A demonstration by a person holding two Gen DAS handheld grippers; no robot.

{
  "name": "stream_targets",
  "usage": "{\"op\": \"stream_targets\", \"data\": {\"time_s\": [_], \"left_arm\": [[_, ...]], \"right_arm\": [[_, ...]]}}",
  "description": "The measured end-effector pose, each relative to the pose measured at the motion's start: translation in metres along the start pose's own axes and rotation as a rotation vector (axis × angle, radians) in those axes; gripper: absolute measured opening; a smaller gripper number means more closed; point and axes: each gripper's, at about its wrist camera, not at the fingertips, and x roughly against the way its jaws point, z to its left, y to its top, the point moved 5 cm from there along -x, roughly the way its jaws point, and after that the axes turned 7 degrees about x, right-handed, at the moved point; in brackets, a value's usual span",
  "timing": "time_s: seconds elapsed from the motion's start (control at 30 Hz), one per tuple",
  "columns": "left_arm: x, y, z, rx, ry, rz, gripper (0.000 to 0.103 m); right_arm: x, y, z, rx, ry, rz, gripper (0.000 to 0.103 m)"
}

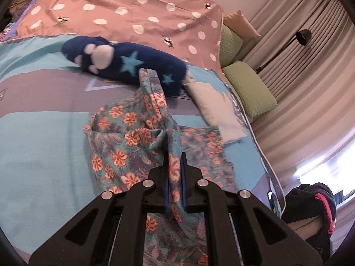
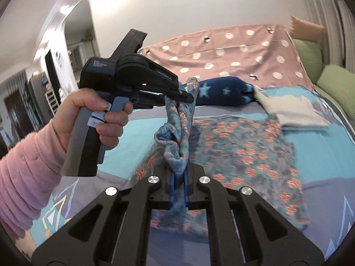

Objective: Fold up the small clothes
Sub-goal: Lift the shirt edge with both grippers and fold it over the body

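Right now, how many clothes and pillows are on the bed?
Floral clothes: 1
Navy star clothes: 1
White folded clothes: 1
Green pillows: 2
Peach pillows: 1
Total: 6

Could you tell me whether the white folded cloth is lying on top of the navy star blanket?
No, the white folded cloth lies flat on the bedspread beside the navy star blanket, not on it.

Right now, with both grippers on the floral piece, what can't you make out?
- Floral garment: its type and outline; bunched, and its near end is covered by the left gripper in the left wrist view.
- Right gripper: which edge it pinches; the cloth is crumpled there.
- Navy star fleece: folded or just heaped; blurred, partly behind the lifted cloth.
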Motion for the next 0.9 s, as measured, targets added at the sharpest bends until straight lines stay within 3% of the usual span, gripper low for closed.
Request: {"op": "stream_targets", "data": {"time_s": [0.33, 0.9], "left_arm": [[-0.054, -0.008, -0.055, -0.016, 0.023, 0.045, 0.008], [-0.128, -0.027, -0.112, -0.132, 0.075, 0.137, 0.008]], "right_arm": [[0.023, -0.016, -0.068, -0.149, -0.034, -0.006, 0.006], [0.033, -0.053, -0.127, -0.317, -0.077, 0.049, 0.005]]}}
